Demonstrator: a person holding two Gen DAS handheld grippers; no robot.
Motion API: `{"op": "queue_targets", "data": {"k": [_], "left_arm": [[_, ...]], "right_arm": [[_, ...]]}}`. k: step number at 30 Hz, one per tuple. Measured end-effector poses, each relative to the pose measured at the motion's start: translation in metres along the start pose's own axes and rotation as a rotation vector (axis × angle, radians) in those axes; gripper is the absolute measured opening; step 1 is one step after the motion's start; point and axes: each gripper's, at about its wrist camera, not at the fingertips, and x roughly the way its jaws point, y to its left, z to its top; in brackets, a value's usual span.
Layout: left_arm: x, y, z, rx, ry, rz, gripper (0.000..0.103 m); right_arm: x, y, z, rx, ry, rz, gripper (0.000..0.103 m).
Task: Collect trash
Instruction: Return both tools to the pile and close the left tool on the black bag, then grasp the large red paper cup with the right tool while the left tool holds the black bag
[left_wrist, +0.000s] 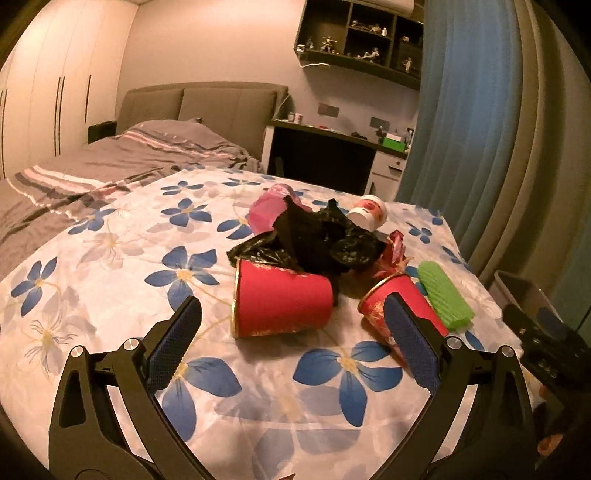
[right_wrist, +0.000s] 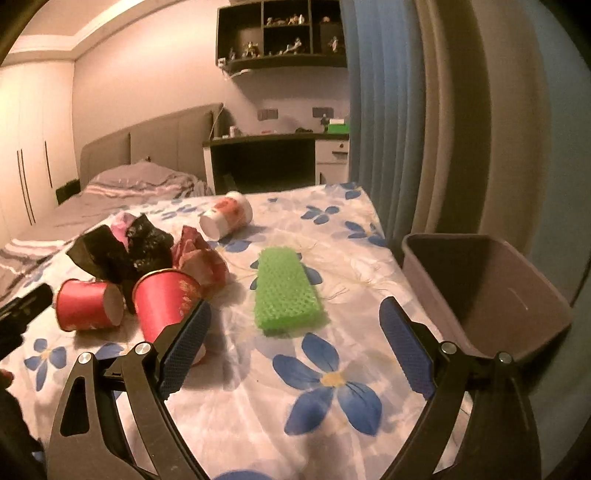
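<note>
Cups (left_wrist: 282, 302) at frame centre look light and crushable; pinch yours gently across the wall. Both tongs, left gripper (left_wrist: 291, 347) and right gripper (right_wrist: 295, 347), gape empty.

Trash pile on cloth-covered table (right_wrist: 332, 424). Crumpled bag (left_wrist: 314, 236) at middle; two cups on sides in front of it: one cup (left_wrist: 280, 302) left, other cup (left_wrist: 402, 306) right. Foam mesh sleeve (right_wrist: 288, 291) right of cups. Small tub (right_wrist: 227, 219) behind, on its side. Bin (right_wrist: 491, 288) beyond table's right edge. Bed (left_wrist: 110, 166) behind table, left.
</note>
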Motion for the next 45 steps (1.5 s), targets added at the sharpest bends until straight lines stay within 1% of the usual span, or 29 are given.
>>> {"op": "queue_targets", "data": {"k": [3, 5, 8, 10, 12, 14, 15, 16, 17, 18, 19, 20, 21, 23, 24, 26, 30, 32, 36, 40, 45], "left_arm": [[0.006, 0.003, 0.005, 0.008, 0.002, -0.011, 0.097], [0.012, 0.004, 0.011, 0.012, 0.000, -0.023, 0.097], [0.031, 0.004, 0.026, 0.010, 0.014, -0.063, 0.097], [0.044, 0.005, 0.033, 0.013, 0.032, -0.067, 0.097], [0.059, 0.006, 0.041, 0.006, 0.059, -0.083, 0.092], [0.072, 0.005, 0.048, -0.004, 0.091, -0.104, 0.080], [0.081, 0.004, 0.050, -0.005, 0.113, -0.110, 0.076], [0.087, 0.004, 0.051, -0.003, 0.131, -0.113, 0.068], [0.094, 0.003, 0.052, -0.002, 0.155, -0.118, 0.058], [0.098, 0.003, 0.052, -0.003, 0.169, -0.121, 0.053], [0.101, 0.003, 0.052, -0.006, 0.182, -0.134, 0.042], [0.103, 0.003, 0.052, -0.008, 0.188, -0.144, 0.033], [0.104, 0.003, 0.052, -0.009, 0.191, -0.149, 0.028], [0.105, 0.004, 0.051, -0.013, 0.192, -0.159, 0.008], [0.105, 0.005, 0.052, -0.022, 0.192, -0.171, 0.004], [0.100, 0.008, 0.054, -0.043, 0.179, -0.189, 0.002], [0.070, 0.013, 0.064, -0.083, 0.103, -0.234, 0.002], [0.049, 0.017, 0.068, -0.103, 0.056, -0.249, 0.002], [0.017, 0.024, 0.067, -0.113, -0.012, -0.225, 0.002], [0.002, 0.032, 0.062, -0.109, -0.030, -0.187, 0.002], [0.000, 0.043, 0.058, -0.126, -0.016, -0.187, 0.002]], "right_arm": [[0.014, 0.003, 0.004, 0.001, 0.028, 0.005, 0.084], [0.019, 0.006, 0.006, 0.001, 0.029, 0.009, 0.084], [0.024, 0.009, 0.009, 0.001, 0.027, 0.015, 0.084], [0.026, 0.010, 0.011, 0.002, 0.026, 0.019, 0.084], [0.028, 0.013, 0.014, 0.000, 0.028, 0.025, 0.084], [0.029, 0.015, 0.015, -0.002, 0.028, 0.033, 0.084], [0.029, 0.016, 0.015, -0.007, 0.026, 0.039, 0.084], [0.029, 0.017, 0.014, -0.014, 0.026, 0.040, 0.084], [0.030, 0.018, 0.015, -0.020, 0.025, 0.037, 0.084], [0.031, 0.018, 0.014, -0.022, 0.027, 0.035, 0.084], [0.032, 0.017, 0.014, -0.021, 0.030, 0.034, 0.084], [0.033, 0.016, 0.014, -0.015, 0.036, 0.034, 0.084], [0.034, 0.015, 0.014, -0.010, 0.038, 0.036, 0.084], [0.034, 0.014, 0.014, -0.003, 0.043, 0.044, 0.084], [0.033, 0.015, 0.014, -0.004, 0.046, 0.051, 0.084], [0.031, 0.017, 0.013, -0.007, 0.045, 0.069, 0.084], [0.025, 0.025, 0.013, -0.012, 0.042, 0.114, 0.084], [0.023, 0.031, 0.012, -0.021, 0.044, 0.134, 0.084], [0.023, 0.048, 0.008, -0.050, 0.072, 0.181, 0.084], [0.031, 0.064, 0.004, -0.067, 0.114, 0.220, 0.084], [0.047, 0.082, -0.001, -0.087, 0.179, 0.247, 0.084]]}}
